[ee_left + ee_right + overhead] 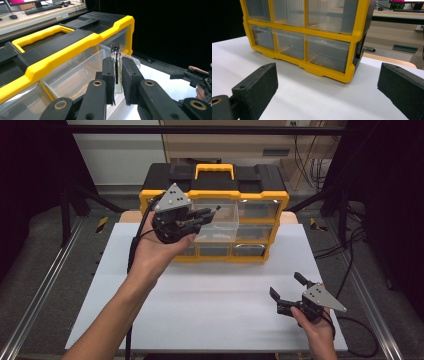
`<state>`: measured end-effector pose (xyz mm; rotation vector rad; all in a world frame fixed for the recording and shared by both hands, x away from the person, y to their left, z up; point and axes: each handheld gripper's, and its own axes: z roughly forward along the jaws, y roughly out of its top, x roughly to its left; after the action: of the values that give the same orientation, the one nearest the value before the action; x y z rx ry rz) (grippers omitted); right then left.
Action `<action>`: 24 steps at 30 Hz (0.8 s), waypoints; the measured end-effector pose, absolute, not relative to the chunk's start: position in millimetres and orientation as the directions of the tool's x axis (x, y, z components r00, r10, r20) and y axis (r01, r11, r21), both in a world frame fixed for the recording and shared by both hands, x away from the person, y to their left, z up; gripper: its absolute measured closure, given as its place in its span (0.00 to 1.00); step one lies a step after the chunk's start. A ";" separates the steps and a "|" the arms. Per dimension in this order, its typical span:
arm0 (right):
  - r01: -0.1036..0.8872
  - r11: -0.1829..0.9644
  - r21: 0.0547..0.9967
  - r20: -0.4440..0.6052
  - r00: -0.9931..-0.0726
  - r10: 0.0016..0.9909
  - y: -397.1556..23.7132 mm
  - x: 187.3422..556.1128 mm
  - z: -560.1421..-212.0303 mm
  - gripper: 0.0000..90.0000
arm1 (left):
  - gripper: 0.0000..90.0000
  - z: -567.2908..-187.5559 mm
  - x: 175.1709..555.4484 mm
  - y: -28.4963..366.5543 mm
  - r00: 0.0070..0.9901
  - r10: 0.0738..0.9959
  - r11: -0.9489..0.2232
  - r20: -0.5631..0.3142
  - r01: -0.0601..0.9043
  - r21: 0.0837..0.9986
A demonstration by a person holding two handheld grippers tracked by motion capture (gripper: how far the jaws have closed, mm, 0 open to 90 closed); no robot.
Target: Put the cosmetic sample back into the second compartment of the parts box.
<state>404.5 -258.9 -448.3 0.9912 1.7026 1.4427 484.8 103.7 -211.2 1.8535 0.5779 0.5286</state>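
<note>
Left gripper [117, 82] is clamped on one small clear vial [116, 72] with a black cap, upright between the pads, just over the pulled-out clear drawer [220, 222] of the yellow organiser [260, 195]. Right gripper [292, 292] hangs spread wide, nothing in it, above the white table [210, 305]. One vial, one open drawer. Drawer contents are hard to make out.

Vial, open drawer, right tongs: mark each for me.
vial [115, 65], left gripper view, glass body.
open drawer [226, 222], high view, clear side wall.
right tongs [286, 287], high view, between tips.
</note>
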 end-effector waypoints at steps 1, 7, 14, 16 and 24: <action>0.118 0.093 0.989 -0.026 -0.475 0.880 -258.9 404.5 -448.3 0.04 | 0.90 -211.2 484.8 103.7 0.784 0.615 -0.309 0.086 0.140 0.941; 0.122 0.095 0.988 -0.026 -0.474 0.880 -258.4 404.5 -448.3 0.04 | 0.90 -210.9 491.8 106.9 0.772 0.631 -0.294 0.076 0.146 0.945; 0.118 0.097 0.988 -0.030 -0.474 0.880 -259.1 404.7 -448.1 0.04 | 0.90 -211.5 497.2 108.2 0.761 0.644 -0.283 0.076 0.145 0.948; 0.117 0.097 0.988 -0.030 -0.474 0.880 -259.4 404.7 -448.0 0.04 | 0.90 -212.4 499.1 108.8 0.757 0.649 -0.283 0.075 0.148 0.948; 0.117 0.096 0.988 -0.029 -0.475 0.879 -259.3 404.6 -447.8 0.04 | 0.90 -214.4 502.1 109.4 0.742 0.665 -0.278 0.087 0.138 0.951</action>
<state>404.6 -259.3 -447.8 0.9875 1.7040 1.4410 502.1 109.4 -214.4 1.8089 0.6270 0.5805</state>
